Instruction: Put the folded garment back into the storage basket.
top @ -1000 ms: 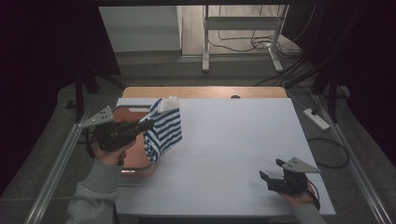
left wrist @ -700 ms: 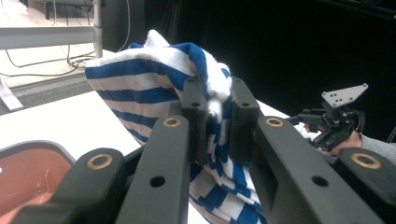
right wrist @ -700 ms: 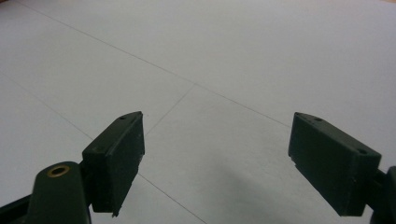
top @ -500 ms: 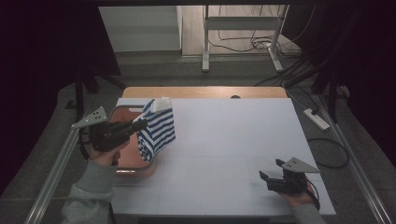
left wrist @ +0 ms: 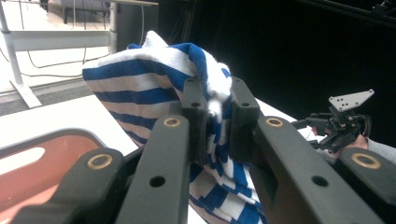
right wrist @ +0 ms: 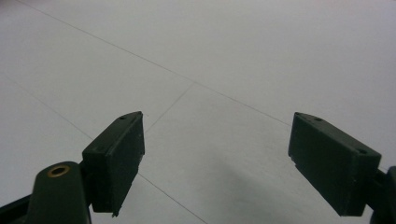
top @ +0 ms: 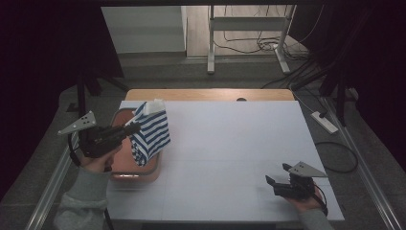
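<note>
One blue-and-white striped cloth point(top: 152, 135) is in play, one reddish-brown tray point(top: 125, 171), and two grippers; the left gripper point(top: 135, 128) has its jaws pinched tight on a bunched fold of the cloth and holds it in the air, the cloth hanging over the tray's right half, clear of its floor as far as the high view shows; in the left gripper view the cloth point(left wrist: 154, 84) bulges above and below the two black jaws of the left gripper point(left wrist: 217, 112), with a white patch squeezed between them; the tray point(left wrist: 42, 163) lies below and to the left there; the right gripper point(top: 277, 176) sits well to the right of the tray, near the bench's near right corner, its jaws spread wide with nothing between them, and the right gripper view shows the right gripper point(right wrist: 215, 149) over bare surface.

The cloth covers much of the tray's inside, so what lies under it cannot be made out; the lower end of the cloth is cut off in the left gripper view; both forearms run out of the high view's bottom edge.

The bench point(top: 230, 143) is covered in plain white with faint seam lines, a wooden edge showing behind the tray; dark curtains flank the room, a white metal frame point(top: 246, 38) and loose cables point(top: 244, 45) stand on the floor beyond.
</note>
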A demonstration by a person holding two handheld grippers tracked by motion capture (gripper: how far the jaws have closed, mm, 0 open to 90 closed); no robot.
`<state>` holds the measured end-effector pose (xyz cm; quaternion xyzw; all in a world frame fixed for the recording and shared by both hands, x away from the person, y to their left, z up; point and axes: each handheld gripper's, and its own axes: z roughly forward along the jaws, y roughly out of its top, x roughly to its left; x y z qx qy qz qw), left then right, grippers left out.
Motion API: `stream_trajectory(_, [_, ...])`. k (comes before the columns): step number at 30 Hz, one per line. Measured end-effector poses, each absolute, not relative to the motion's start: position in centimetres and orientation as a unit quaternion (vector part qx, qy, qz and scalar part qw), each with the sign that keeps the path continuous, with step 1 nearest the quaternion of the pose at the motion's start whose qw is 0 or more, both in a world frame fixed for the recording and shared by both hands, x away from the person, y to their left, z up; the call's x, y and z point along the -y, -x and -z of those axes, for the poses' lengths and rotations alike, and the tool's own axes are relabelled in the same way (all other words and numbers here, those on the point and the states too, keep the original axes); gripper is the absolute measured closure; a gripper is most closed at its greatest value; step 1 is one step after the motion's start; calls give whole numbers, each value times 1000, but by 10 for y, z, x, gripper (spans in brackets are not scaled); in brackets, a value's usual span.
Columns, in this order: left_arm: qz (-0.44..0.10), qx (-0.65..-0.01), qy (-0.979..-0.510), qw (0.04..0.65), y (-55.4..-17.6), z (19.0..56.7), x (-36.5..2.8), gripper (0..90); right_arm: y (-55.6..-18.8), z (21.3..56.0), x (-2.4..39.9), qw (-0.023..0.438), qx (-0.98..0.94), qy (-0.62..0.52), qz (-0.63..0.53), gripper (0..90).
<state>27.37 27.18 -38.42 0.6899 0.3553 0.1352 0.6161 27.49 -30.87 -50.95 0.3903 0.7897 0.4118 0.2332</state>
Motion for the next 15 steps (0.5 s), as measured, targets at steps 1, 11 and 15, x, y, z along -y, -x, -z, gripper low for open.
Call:
stream_trajectory(1, [-136, -357, -689, 616, -273, 385, -273, 805, -275, 509, 309, 233, -790, -390, -412, 190])
stream_trajectory(11, [-142, -377, -683, 610, -272, 390, -291, 805, -275, 510, 309, 232, -789, -391, -413, 190])
stream_trajectory(15, [-144, -384, -678, 610, -271, 391, -297, 805, -275, 510, 309, 232, -789, -391, -412, 190])
